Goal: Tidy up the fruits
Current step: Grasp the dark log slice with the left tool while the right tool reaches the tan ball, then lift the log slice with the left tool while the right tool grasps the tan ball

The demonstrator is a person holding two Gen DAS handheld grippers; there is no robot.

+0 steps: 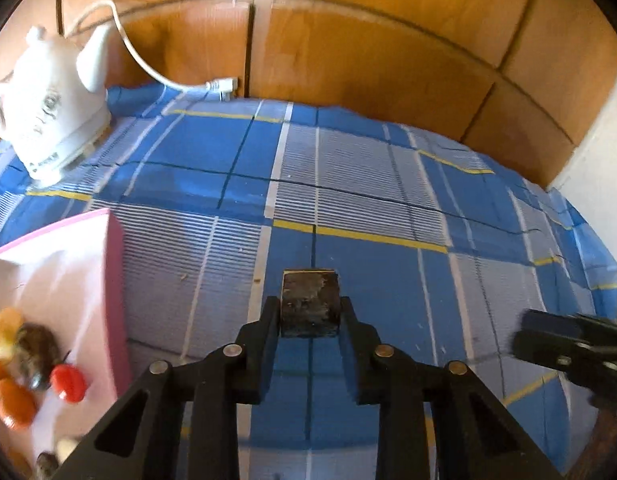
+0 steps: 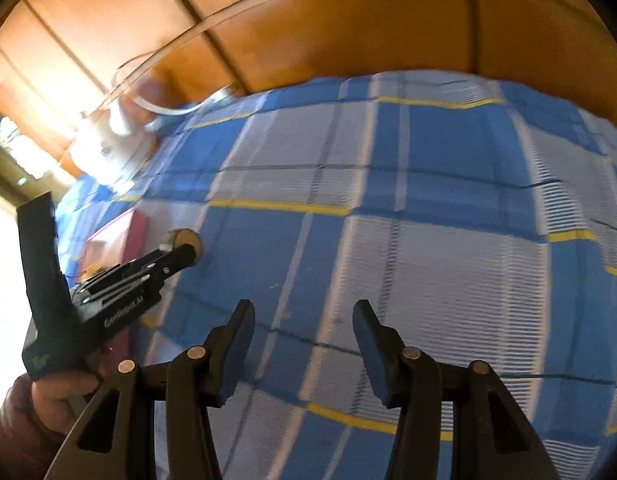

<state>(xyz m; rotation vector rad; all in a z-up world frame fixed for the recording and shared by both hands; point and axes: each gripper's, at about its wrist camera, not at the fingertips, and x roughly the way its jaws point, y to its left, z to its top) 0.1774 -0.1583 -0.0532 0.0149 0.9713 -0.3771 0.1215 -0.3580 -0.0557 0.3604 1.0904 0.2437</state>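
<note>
Your left hand-held gripper [image 1: 309, 306] is clenched on a dark block [image 1: 309, 303] (pink tray [image 1: 108, 264] of fruits [image 1: 40, 360] left), while your right hand-held gripper [image 2: 304, 344] stands released, empty.

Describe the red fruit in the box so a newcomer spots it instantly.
Start at the pink-walled box on the blue plaid cloth, below the white kettle. On its pale floor lies a small glossy red fruit, the only red among orange and dark brown pieces.
</note>
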